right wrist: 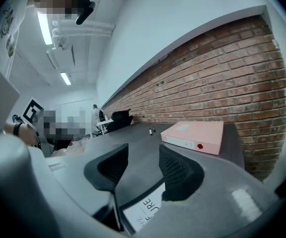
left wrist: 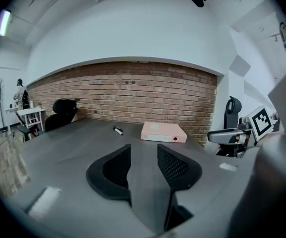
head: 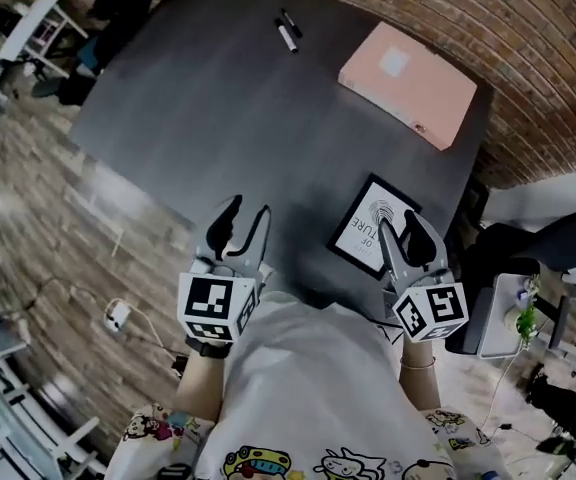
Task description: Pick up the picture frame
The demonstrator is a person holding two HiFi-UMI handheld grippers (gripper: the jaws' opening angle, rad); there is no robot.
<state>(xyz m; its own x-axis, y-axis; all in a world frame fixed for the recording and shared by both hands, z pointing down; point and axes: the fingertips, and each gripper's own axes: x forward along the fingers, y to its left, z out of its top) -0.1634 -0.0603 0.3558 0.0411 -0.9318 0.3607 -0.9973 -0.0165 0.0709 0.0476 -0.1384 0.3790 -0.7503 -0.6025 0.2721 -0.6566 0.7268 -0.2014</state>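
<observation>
A dark grey worktop (head: pixel 218 118) stands against a red brick wall (left wrist: pixel 133 90), with a wooden floor (head: pixel 38 198) at its left side. On the far part of the worktop lies a flat pink binder (head: pixel 408 83), and to the left of it, well apart, lie two markers (head: pixel 288 30) side by side. A black office chair (left wrist: pixel 63 110) stands at the far left corner.

The picture frame (head: pixel 373 226) lies flat near the near right edge of the worktop. It has a black border and a white sheet with dark print inside.

The right tool (head: pixel 405 230) is over the right part of the frame. In the right gripper view its two jaws are spread, nothing is pinched between them, and the corner of the frame (right wrist: pixel 143 209) shows just below them. Whether the jaws touch the frame I cannot tell.

The left tool (head: pixel 240 223) is over the bare worktop, to the left of the frame and apart from it. Its jaws are also spread and only the grey surface shows between them.
</observation>
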